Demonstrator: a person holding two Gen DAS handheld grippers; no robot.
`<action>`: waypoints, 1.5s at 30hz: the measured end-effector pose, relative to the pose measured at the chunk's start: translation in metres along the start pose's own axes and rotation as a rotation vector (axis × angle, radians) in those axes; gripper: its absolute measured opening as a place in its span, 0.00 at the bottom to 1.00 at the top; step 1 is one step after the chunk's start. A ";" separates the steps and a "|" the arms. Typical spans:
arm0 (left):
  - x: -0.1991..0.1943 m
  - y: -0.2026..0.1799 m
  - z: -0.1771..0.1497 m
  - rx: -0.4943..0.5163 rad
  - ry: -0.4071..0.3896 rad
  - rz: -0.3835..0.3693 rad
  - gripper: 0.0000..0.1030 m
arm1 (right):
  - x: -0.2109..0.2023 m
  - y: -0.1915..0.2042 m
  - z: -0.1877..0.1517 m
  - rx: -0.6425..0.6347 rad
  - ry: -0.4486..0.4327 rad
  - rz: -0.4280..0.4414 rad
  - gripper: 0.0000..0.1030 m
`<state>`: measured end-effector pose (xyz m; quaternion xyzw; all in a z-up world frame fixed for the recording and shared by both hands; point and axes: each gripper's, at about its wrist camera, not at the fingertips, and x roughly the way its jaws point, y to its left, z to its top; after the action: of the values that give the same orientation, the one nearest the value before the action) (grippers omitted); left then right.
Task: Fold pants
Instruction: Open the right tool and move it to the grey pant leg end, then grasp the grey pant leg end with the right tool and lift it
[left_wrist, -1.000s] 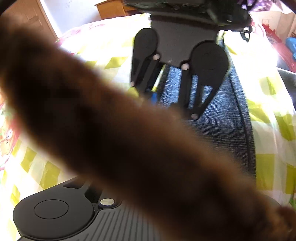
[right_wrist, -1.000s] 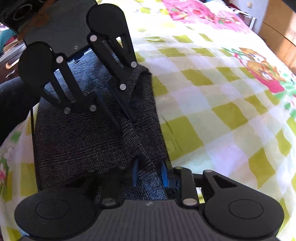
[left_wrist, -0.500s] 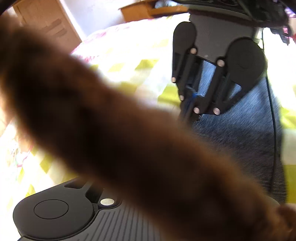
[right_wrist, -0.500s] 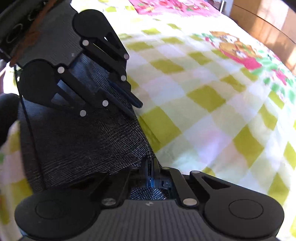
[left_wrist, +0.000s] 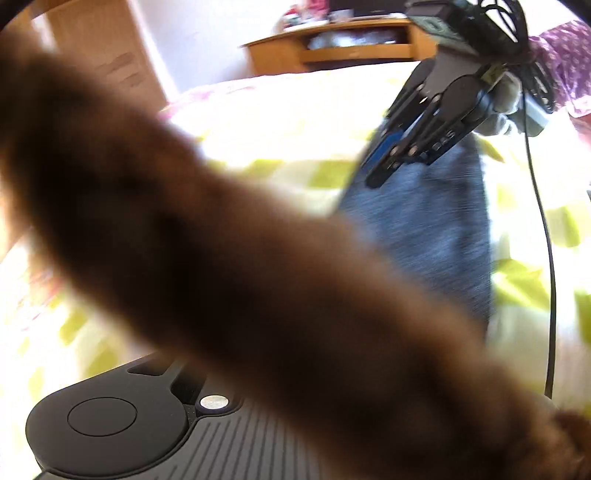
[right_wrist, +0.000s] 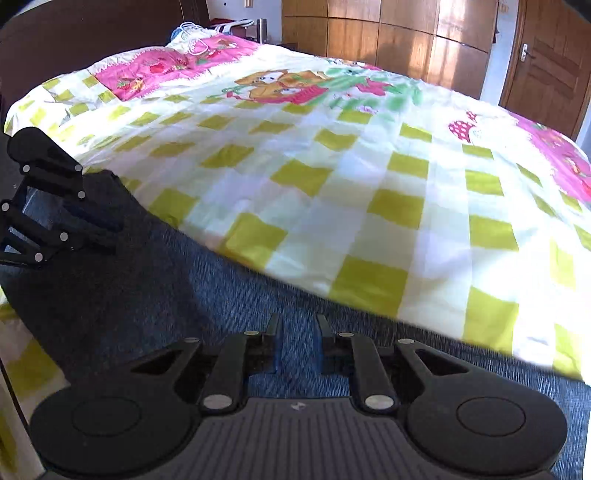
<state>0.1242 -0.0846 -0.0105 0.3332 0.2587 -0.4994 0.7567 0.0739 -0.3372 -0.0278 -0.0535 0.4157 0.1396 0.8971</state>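
The blue-grey pants (right_wrist: 184, 288) lie along the near edge of the bed, under both grippers. My right gripper (right_wrist: 297, 347) hovers low over them. Its jaws are opening: the blue pads stand apart and nothing is pinched between them. My left gripper (right_wrist: 116, 238) is at the far left, low on a dark raised fold of the pants. Its jaws are opening too, and a narrow gap shows between the fingers. In the left wrist view a blurred brown mass (left_wrist: 221, 258) hides my left fingers. Beyond it are the pants (left_wrist: 436, 229) and the right gripper (left_wrist: 384, 162).
A yellow-checked bedspread (right_wrist: 369, 184) with pink cartoon prints covers the bed. A dark headboard (right_wrist: 92, 33) stands at the back left. Wooden wardrobes (right_wrist: 406, 44) and a door (right_wrist: 546, 74) lie beyond. A black cable (left_wrist: 546, 258) hangs at the right, and a wooden desk (left_wrist: 332, 44) stands behind.
My right gripper closed on the pants' edge, then let go, rolled and swung away from the left gripper along the pants. The left gripper's fingers have parted slightly.
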 end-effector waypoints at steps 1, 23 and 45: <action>0.007 -0.009 0.004 0.008 -0.004 -0.010 0.16 | 0.003 0.000 -0.003 0.004 0.007 0.023 0.30; 0.062 -0.083 0.040 -0.023 0.045 -0.034 0.15 | -0.130 -0.076 -0.169 0.900 -0.241 -0.331 0.34; 0.063 -0.087 0.050 -0.024 0.090 -0.016 0.16 | -0.079 -0.134 -0.146 1.167 -0.460 -0.189 0.27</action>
<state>0.0692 -0.1836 -0.0456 0.3438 0.3011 -0.4868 0.7444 -0.0419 -0.5129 -0.0649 0.4393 0.2134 -0.1822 0.8534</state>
